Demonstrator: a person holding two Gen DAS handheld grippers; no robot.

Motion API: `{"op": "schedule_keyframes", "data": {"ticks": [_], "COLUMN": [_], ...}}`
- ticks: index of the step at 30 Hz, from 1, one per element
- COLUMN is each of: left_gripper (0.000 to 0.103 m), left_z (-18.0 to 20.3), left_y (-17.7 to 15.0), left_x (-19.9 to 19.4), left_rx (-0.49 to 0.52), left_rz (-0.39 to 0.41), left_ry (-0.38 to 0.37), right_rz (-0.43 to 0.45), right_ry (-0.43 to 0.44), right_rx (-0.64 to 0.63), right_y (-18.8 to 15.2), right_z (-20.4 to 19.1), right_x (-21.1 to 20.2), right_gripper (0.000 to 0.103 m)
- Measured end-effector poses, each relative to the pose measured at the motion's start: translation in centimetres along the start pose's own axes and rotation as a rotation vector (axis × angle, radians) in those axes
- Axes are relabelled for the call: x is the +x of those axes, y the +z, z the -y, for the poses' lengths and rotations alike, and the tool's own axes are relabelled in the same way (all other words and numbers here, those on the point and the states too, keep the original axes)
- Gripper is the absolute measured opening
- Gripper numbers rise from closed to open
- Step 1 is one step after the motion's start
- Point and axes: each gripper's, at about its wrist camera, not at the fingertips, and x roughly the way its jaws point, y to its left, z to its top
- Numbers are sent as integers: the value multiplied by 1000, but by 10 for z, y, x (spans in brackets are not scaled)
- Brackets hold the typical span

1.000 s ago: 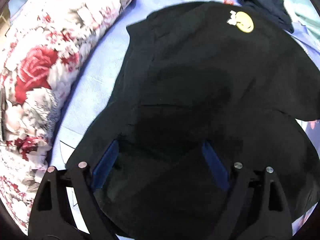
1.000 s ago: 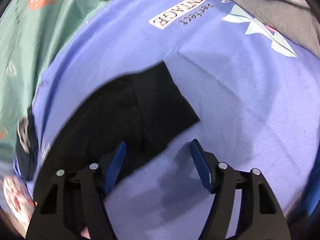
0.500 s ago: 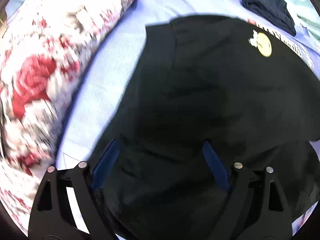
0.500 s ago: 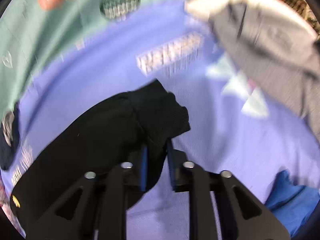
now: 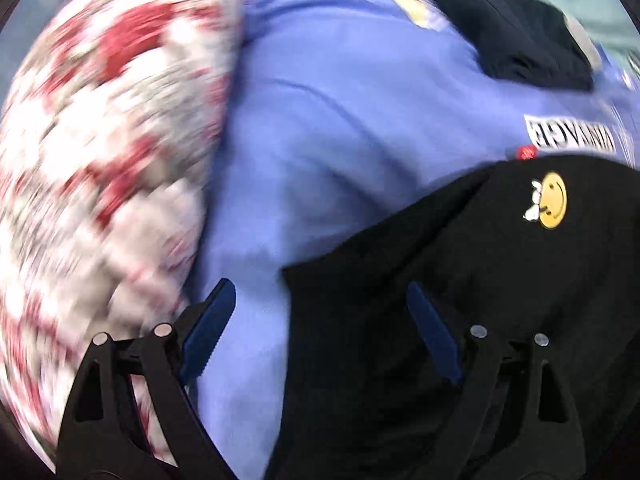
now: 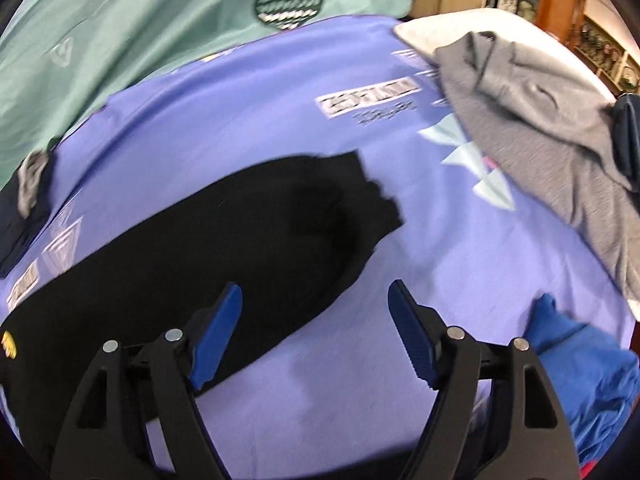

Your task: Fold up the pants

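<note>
Black pants (image 6: 224,240) are lying flat on the purple sheet (image 6: 460,280), running from lower L toward the middle in R wrist view. Pants' end w/ a ragged edge is sitting near the sheet's centre.

R gripper (image 6: 314,336) is hovering over the pants' near edge, jaws spread wide, nothing between them. L finger (image 6: 218,334) is over black fabric, R finger over bare sheet; contact w/ cloth: can't tell.

L gripper (image 5: 320,332) is also spread, gripping nothing. It's straddling the pants' edge (image 5: 460,320): 1 finger over purple sheet, the other over black fabric. Yellow smiley patch (image 5: 553,200) is showing on the pants, upper R in that view.

Floral pillow (image 5: 100,160) is lying beside the sheet on the L, blurred. Grey garment (image 6: 540,128) and blue cloth (image 6: 580,360) are sitting apart from the pants on the R. Dark folded garment (image 5: 512,32) is resting at the far side.
</note>
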Motion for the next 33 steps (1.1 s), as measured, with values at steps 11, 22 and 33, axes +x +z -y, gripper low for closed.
{"op": "schedule_keyframes", "data": {"ticks": [11,22,33], "left_gripper": [4,4,22], "left_z": [35,-41,-46], "left_y": [11,27,24], "left_x": [7,-21,-5], "left_rx": [263,-34,-84], "left_rz": [40,115,73], "left_ry": [-43,39,-5], "right_rz": [-143,-234,-140], "right_ry": [220,257,144], "right_rx": [-13,62,-77], "right_y": [-37,-49,-23], "right_z": [-49,-95,-119], "right_x": [6,33,30], "right_gripper": [86,86,86]}}
